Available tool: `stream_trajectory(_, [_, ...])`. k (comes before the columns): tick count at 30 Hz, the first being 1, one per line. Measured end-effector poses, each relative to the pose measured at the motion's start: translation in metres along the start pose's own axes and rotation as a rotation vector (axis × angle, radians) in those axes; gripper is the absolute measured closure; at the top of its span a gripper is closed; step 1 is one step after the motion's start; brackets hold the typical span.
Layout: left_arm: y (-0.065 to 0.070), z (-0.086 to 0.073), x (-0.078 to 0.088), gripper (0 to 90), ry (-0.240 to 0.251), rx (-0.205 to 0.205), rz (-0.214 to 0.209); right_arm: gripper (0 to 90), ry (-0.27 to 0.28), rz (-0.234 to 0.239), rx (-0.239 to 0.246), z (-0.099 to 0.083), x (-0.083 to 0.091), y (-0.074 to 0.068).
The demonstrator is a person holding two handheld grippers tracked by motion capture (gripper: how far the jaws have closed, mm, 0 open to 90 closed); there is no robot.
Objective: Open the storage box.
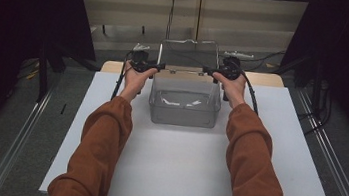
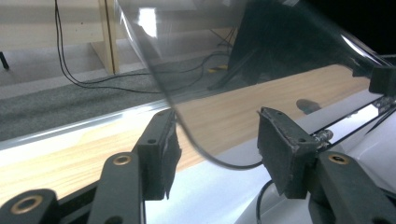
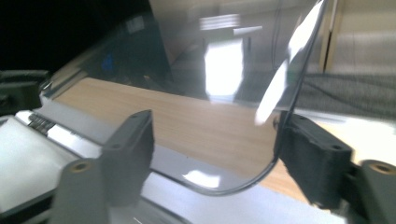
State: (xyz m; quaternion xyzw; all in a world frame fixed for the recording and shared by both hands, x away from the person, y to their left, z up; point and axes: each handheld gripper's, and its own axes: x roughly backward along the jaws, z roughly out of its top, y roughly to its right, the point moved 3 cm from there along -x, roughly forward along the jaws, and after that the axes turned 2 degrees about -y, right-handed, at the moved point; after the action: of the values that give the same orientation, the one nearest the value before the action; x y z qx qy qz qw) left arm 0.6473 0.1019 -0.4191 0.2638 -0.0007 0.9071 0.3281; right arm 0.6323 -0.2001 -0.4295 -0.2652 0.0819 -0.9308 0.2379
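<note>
A clear plastic box (image 1: 183, 110) stands on the white board, with its clear lid (image 1: 189, 53) swung up at the back. Pale strips (image 1: 168, 101) lie on the box's floor. My left gripper (image 1: 159, 67) is at the lid's lower left corner and my right gripper (image 1: 209, 71) at its lower right corner. In the left gripper view the lid (image 2: 261, 56) has its rounded corner between the jaws of the left gripper (image 2: 217, 144), close by one pad; the jaws stand apart. In the right gripper view the lid (image 3: 233, 60) runs beside one pad of the right gripper (image 3: 215, 149), the other pad well off.
The white board (image 1: 179, 169) covers a wooden table (image 1: 265, 79) that shows at the back. Dark panels (image 1: 26, 19) stand at the left and right. Cables (image 2: 79, 79) lie on the grey floor behind the table. Metal rails (image 1: 335, 168) run along both sides.
</note>
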Motion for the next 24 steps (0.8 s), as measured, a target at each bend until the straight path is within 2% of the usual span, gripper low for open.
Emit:
stream_trajectory(2, [-0.001,-0.001,-0.001,48.7,0.007,0.02,-0.006,27.2,-0.004,0.023,-0.058,-0.002,-0.001,0.003])
stream_trajectory(3, [-0.002,-0.001,0.0,48.5,0.005,0.033,-0.012,28.1,0.003,0.024,-0.062,-0.002,-0.002,0.004])
stream_trajectory(6, [-0.002,-0.002,-0.001,48.4,0.012,0.026,-0.014,27.7,0.003,0.008,-0.068,-0.002,-0.004,0.003])
stream_trajectory(8, [-0.002,-0.002,-0.001,48.6,0.011,0.024,-0.012,24.0,0.004,-0.004,-0.073,-0.003,-0.004,0.004])
stream_trajectory(10, [-0.001,-0.003,-0.001,48.7,0.007,0.021,-0.01,24.0,0.017,-0.036,-0.037,-0.002,-0.004,0.003])
stream_trajectory(11, [-0.002,-0.003,-0.001,48.8,0.02,0.02,-0.013,25.6,0.021,-0.043,-0.028,-0.002,-0.005,0.003])
stream_trajectory(13, [-0.003,-0.006,-0.001,48.0,0.019,0.046,-0.014,20.5,0.036,-0.092,-0.01,-0.003,-0.006,0.003])
stream_trajectory(14, [-0.003,-0.007,-0.001,47.1,0.016,0.053,-0.009,21.9,0.035,-0.1,-0.008,-0.004,-0.007,0.002])
stream_trajectory(15, [-0.004,-0.007,0.0,46.4,0.015,0.046,-0.004,21.0,0.038,-0.094,-0.008,-0.005,-0.008,0.002])
stream_trajectory(19, [-0.004,-0.007,0.0,43.4,0.02,0.038,0.001,17.0,0.063,-0.116,0.003,-0.002,-0.005,0.001])
stream_trajectory(21, [-0.003,-0.007,0.0,41.5,0.022,0.047,-0.005,17.7,0.082,-0.116,0.017,0.002,-0.002,0.0])
stream_trajectory(24, [0.001,-0.005,0.001,37.6,0.024,0.028,0.004,17.2,0.092,-0.113,0.049,0.007,0.004,-0.004])
